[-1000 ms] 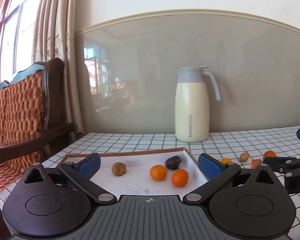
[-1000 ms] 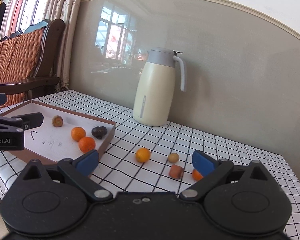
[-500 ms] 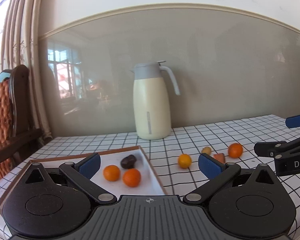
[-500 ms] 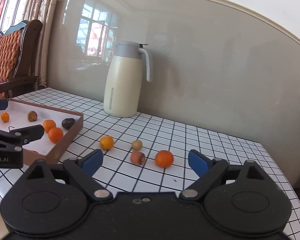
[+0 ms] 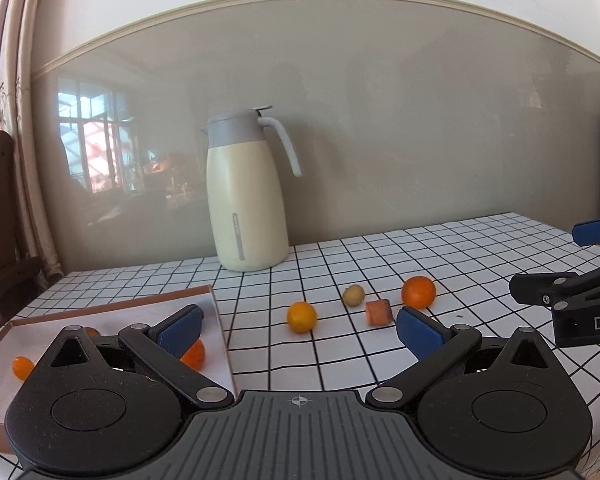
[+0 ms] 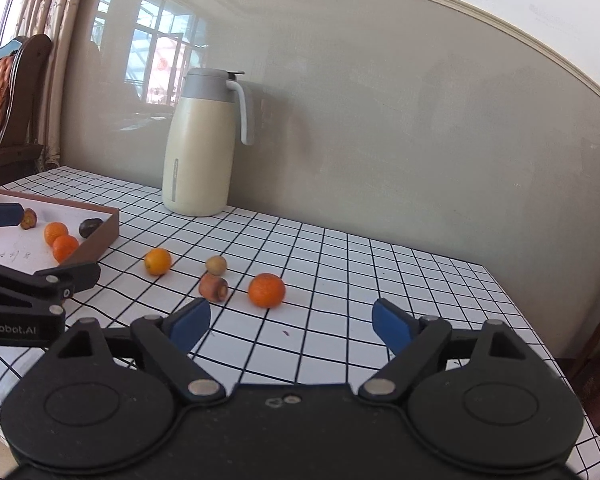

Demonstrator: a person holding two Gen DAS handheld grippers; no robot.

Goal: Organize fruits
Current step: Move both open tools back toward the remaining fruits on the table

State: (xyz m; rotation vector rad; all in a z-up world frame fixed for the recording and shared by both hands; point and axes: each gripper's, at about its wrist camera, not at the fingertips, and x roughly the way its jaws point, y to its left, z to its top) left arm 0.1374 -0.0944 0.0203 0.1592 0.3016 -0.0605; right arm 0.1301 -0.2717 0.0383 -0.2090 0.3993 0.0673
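Table (image 6: 340,248), checked black-on-white cloth, set against a grey wall.

Jug (image 6: 200,144), cream with grey lid and handle: far side, upright, near the wall.

Tray (image 6: 100,236), brown-rimmed, white inside: left end of the table. Right wrist view shows two oranges (image 6: 60,240), a dark fruit (image 6: 90,227) in the far right corner and a brownish fruit (image 6: 29,218). Left wrist view hides most of these behind the gripper's own frame, but shows a small orange fruit (image 5: 22,367) at the tray's near left.

Loose fruit on the cloth, right of the tray: yellow-orange fruit (image 6: 157,261), small tan fruit (image 6: 215,265), reddish-brown piece (image 6: 213,287), large orange (image 6: 266,290). All stand apart from both grippers.

Left gripper (image 5: 298,330): jaws spread, nothing between them.

Right gripper (image 6: 290,320): jaws spread wide, empty.

Open cloth runs right of the large orange to the table's right edge.

Wooden chair (image 6: 4,92), orange cushion: far left.
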